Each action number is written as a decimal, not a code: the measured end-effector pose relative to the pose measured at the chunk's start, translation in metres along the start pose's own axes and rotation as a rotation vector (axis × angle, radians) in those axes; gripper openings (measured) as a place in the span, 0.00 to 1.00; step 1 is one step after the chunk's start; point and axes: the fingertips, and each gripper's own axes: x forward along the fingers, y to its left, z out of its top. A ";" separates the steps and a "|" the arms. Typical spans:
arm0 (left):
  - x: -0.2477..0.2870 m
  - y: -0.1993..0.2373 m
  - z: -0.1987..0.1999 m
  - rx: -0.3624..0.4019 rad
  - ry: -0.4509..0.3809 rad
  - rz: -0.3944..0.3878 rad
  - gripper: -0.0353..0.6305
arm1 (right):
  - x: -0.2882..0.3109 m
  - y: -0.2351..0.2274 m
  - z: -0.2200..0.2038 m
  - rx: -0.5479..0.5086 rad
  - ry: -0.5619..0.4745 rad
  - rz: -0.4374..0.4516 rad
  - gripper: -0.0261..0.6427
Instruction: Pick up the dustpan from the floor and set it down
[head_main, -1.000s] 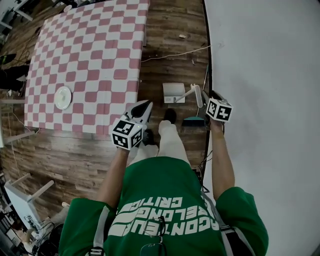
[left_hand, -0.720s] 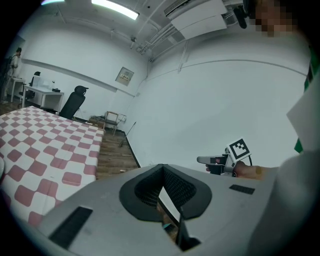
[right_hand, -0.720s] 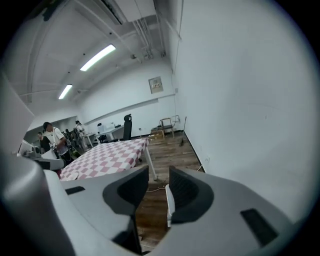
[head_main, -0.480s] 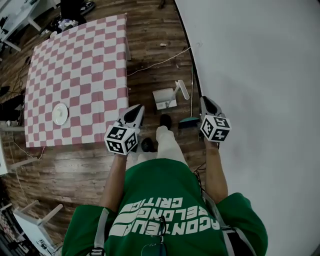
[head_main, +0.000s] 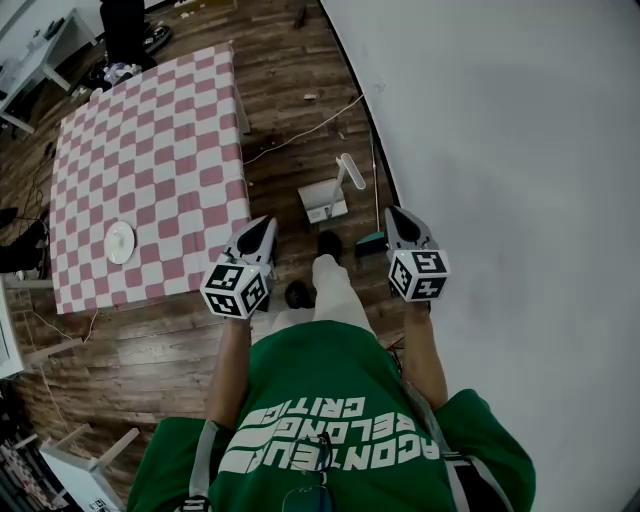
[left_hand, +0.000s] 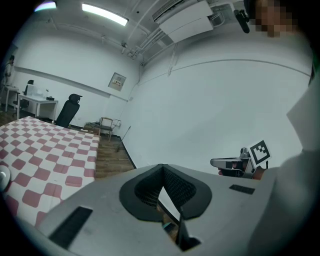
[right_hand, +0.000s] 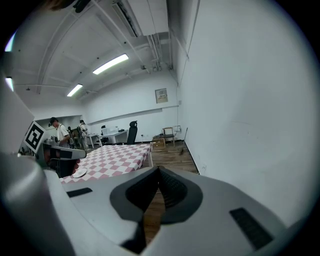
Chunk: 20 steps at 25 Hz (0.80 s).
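Item, dustpan (head_main: 322, 200): lying white on the plank floor (head_main: 290, 100) at twelve o'clock from the person's shoes, handle tilting up toward one o'clock, nothing touching it, a teal brush head (head_main: 372, 240) sitting near it at four o'clock. Item, right gripper (head_main: 396, 213): beside that handle a second ago, it is now lifting clear at the person's one o'clock, its jaws having just been closing and now meeting on nothing (the left gripper (head_main: 264, 226), at eleven o'clock, is likewise pinching only air). Reading: the pan is looking already set down, both hands simply retiring.
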 end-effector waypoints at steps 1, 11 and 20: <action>-0.002 -0.001 0.001 0.001 -0.006 0.000 0.04 | -0.002 0.002 -0.001 0.003 -0.001 -0.003 0.05; -0.006 -0.006 0.003 0.002 -0.015 -0.024 0.04 | -0.011 0.012 -0.011 0.008 0.021 -0.017 0.05; -0.009 -0.002 0.001 -0.015 -0.023 -0.033 0.04 | -0.012 0.015 -0.015 -0.012 0.039 -0.029 0.05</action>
